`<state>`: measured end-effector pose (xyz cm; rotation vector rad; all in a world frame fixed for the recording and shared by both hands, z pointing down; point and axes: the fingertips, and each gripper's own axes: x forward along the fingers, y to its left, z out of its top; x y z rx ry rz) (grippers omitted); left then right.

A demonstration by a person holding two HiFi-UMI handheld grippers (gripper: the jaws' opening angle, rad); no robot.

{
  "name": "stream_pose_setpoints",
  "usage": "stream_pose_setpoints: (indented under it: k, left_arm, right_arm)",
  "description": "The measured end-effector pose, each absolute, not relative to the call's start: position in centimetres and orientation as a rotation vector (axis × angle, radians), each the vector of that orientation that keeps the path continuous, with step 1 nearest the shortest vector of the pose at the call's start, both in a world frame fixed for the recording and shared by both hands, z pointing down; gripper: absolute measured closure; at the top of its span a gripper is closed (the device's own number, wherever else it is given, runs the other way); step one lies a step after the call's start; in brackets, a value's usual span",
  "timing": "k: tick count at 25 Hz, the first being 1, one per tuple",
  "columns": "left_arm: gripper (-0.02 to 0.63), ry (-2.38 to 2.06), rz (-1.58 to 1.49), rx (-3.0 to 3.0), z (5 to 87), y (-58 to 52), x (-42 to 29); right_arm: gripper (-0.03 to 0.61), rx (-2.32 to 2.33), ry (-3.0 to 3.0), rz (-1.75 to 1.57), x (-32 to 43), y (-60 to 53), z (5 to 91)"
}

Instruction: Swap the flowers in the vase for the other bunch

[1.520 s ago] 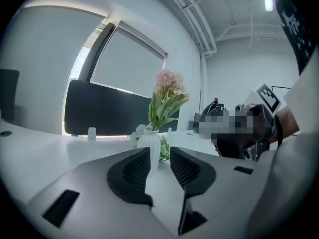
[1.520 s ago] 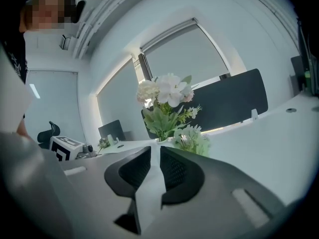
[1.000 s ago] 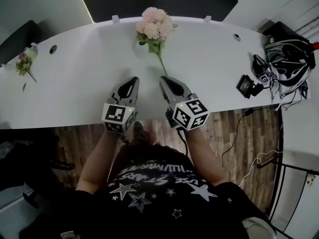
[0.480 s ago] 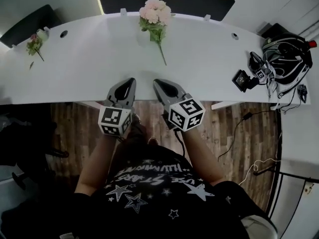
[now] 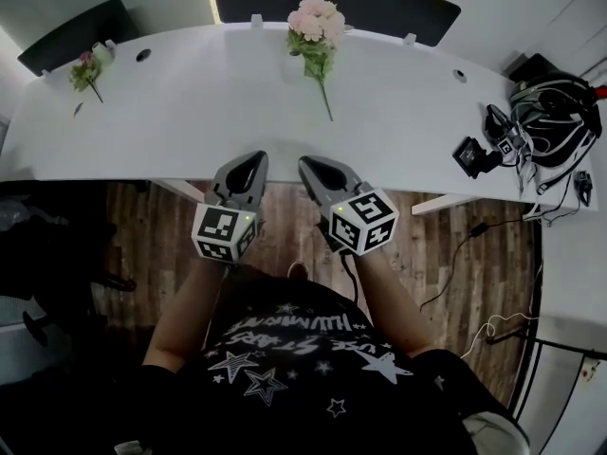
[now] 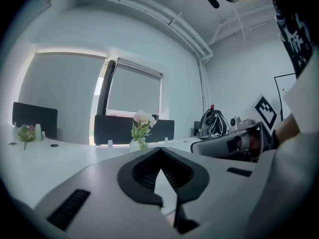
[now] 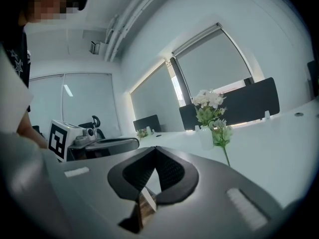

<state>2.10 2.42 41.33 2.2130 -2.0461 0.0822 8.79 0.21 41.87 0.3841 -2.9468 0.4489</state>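
Both claws are pressed together with nothing between them. The left claw point(image 5: 250, 159) and the right claw point(image 5: 311, 164) hang side by side on the person's side of the vase point(image 7: 205, 136), well apart from it, at the near edge of the white tabletop point(image 5: 190, 112).

The vase is small, pale and translucent. It carries a pale pink bunch point(image 5: 316, 22), whose heads and leaves rise above the rim. A long thin stem point(image 5: 325, 98) lies on the tabletop just in front of the vase and points toward the person. I cannot tell whether it belongs to that bunch or is a loose sprig. A smaller bunch point(image 5: 85, 69) with darker pink heads lies far to the left of the vase, near the same far edge.

The flowers probably weigh next to nothing, and their soft heads would crush or shed under a pinch. The stems look thin and likely smooth, so they could slide or twist in a loose grip. The best hold seems to be low on the gathered stems, just above the rim and below the leaves, never on the blooms.

The vase looks light enough to tip or drag along with the stems. One claw should steady its wall while the other lifts straight up. The small bunch, lying flat, is best taken by its bare stem end.
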Motion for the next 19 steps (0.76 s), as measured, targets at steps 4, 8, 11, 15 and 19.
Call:
stream_pose_setpoints:
  k: [4,8,11,15,19]
  left_arm:
    - [0.606,-2.023,0.074,2.216,41.5,3.4,1.5]
    - [0.606,-2.002,0.071,2.23,41.1,5.8,-0.3]
    - [0.606,-1.997,0.044,2.227,40.9,7.4,-2.4]
    - [0.606,-1.985,0.004,2.187,41.8,9.8,-5.1]
    - [0.606,-1.97,-0.014,2.159,42.0,11.7,-6.9]
  right_arm:
    - [0.577,0.443,-2.932,0.467,8.3,0.1,42.1]
    - [0.577,0.499,-2.913,0.489,6.7,1.6,42.1]
    - [0.577,0.514,-2.903,0.453,5.0,3.5,41.9]
    - [0.577,0.496,-2.877,0.403,3.4,6.9,42.2]
    - [0.577,0.506,-2.858,0.389,2.6,9.0,42.2]
